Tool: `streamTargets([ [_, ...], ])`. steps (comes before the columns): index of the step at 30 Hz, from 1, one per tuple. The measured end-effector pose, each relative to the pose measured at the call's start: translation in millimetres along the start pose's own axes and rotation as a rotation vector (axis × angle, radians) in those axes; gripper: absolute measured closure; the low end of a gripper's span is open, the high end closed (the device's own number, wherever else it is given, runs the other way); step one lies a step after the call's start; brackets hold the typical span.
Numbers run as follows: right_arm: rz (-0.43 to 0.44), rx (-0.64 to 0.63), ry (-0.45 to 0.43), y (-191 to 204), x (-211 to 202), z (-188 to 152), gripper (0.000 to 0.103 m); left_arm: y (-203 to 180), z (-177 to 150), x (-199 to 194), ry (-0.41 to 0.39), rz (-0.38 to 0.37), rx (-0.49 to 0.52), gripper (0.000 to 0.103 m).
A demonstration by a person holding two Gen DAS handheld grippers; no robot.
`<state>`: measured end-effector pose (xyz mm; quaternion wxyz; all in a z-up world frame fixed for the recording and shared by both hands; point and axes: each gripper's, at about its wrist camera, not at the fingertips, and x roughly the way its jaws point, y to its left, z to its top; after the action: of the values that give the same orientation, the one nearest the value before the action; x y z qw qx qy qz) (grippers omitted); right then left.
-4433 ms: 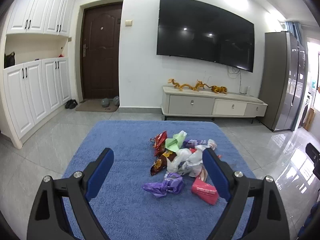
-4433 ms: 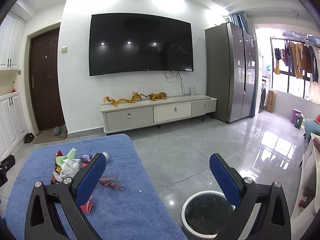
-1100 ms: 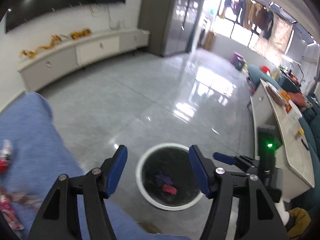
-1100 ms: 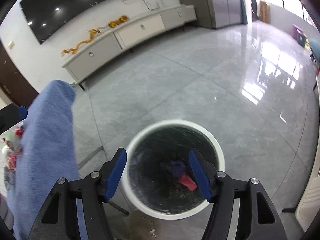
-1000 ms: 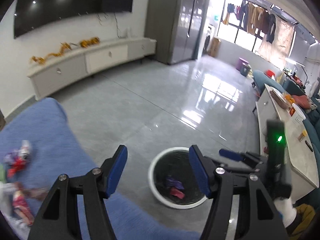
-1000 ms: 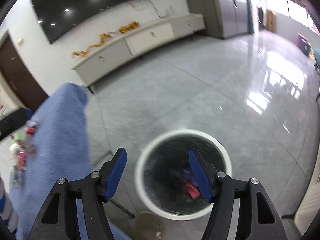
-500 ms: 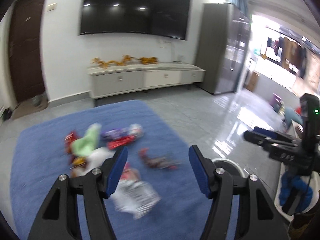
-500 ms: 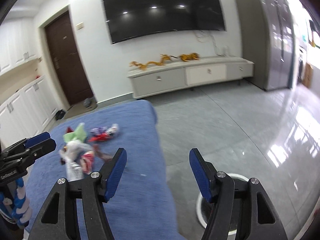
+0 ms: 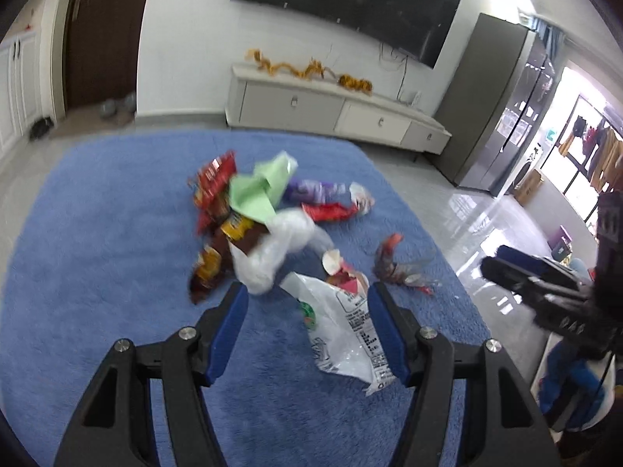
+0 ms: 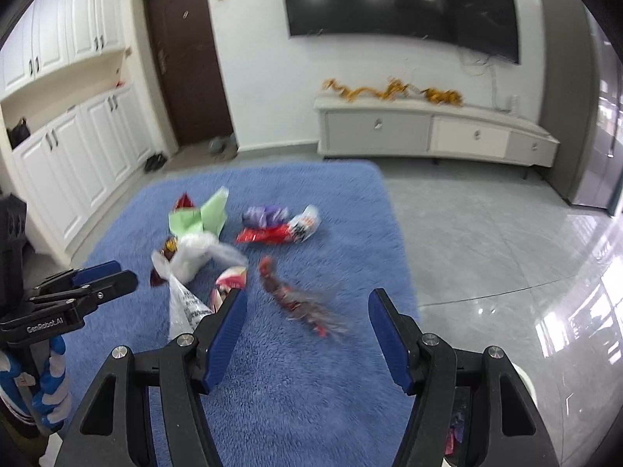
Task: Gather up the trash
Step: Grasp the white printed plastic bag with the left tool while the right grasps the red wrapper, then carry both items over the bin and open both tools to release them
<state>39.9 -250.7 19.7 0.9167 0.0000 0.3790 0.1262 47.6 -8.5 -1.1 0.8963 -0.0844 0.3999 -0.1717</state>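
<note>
A pile of trash lies on the blue rug (image 9: 97, 233): a green paper (image 9: 261, 190), a white plastic bag (image 9: 342, 334), red and brown snack wrappers (image 9: 210, 183), a purple wrapper (image 9: 311, 190) and a dark red wrapper (image 9: 393, 268). My left gripper (image 9: 307, 334) is open and empty, just above the white bag. My right gripper (image 10: 307, 334) is open and empty over the rug (image 10: 311, 389), near the dark red wrapper (image 10: 296, 299). The white bin (image 10: 525, 385) shows at the lower right, behind the right finger, with wrappers inside.
A TV cabinet (image 10: 428, 132) stands against the far wall under a wall TV (image 10: 401, 4). White cupboards (image 10: 70, 155) and a brown door (image 10: 187, 58) are to the left. A grey fridge (image 9: 498, 105) stands at the right. Grey tile floor (image 10: 506, 253) lies right of the rug.
Both grippers swung from over the bin back to the rug and moved closer to the trash pile. Both stay open and empty.
</note>
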Motion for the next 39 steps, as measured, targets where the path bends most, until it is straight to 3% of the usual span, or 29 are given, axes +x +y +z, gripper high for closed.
streamTargets([
  [9, 0.05, -0.078, 0.086, 2, 75, 1, 0.042, -2, -7, 58, 0.119, 0.006, -0.095, 0.041],
  [15, 0.087, -0.109, 0.137, 3, 102, -9, 0.067, 2, -11, 69, 0.149, -0.039, -0.147, 0.042],
  [17, 0.098, -0.116, 0.141, 4, 103, -13, 0.079, 1, -14, 68, 0.151, -0.058, -0.152, 0.056],
  [18, 0.094, -0.12, 0.136, 6, 100, -17, 0.081, 0, -16, 66, 0.151, -0.071, -0.154, 0.06],
  [19, 0.093, -0.121, 0.131, 6, 97, -18, 0.084, -3, -15, 65, 0.15, -0.08, -0.153, 0.07],
  [23, 0.098, -0.094, 0.097, 5, 78, -22, 0.086, -15, -19, 50, 0.134, -0.08, -0.109, 0.079],
  [31, 0.11, -0.023, -0.014, 3, 9, -25, 0.086, -37, -22, -3, 0.052, -0.082, -0.046, 0.083],
  [39, 0.033, 0.065, -0.137, -34, -71, -32, 0.086, -96, -5, -36, -0.015, -0.136, 0.065, 0.083],
])
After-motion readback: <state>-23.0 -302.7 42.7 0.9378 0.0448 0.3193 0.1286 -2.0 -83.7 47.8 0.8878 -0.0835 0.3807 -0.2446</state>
